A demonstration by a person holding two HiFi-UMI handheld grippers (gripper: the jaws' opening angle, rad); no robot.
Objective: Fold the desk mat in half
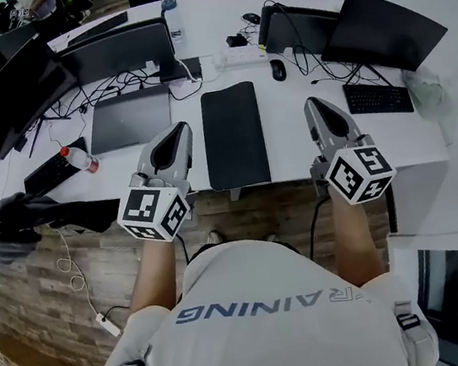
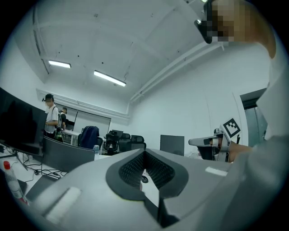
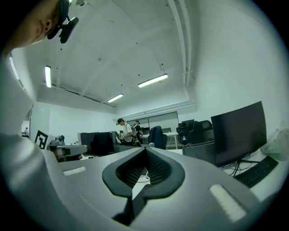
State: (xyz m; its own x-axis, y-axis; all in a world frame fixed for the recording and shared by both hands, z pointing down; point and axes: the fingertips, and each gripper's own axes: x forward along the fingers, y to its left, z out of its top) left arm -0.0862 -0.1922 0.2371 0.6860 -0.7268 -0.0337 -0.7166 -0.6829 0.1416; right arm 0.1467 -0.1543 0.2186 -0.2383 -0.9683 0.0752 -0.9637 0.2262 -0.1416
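Black desk mat [image 1: 233,135] at desk rim [image 1: 289,176], left claw [image 1: 177,129], right claw [image 1: 313,105] closed alongside

head view: steeply down on desk [image 1: 283,118] | gripper views: level, low over same desk

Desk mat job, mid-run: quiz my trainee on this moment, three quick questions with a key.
1. True or false: the right claw grips the desk mat.
2. In the head view, what lies just left of the mat? A: closed laptop. B: plate. C: mug.
3. Fill in: the left claw has its jaws ___.
Key: 1 false, it holds nothing; 2 A; 3 shut.
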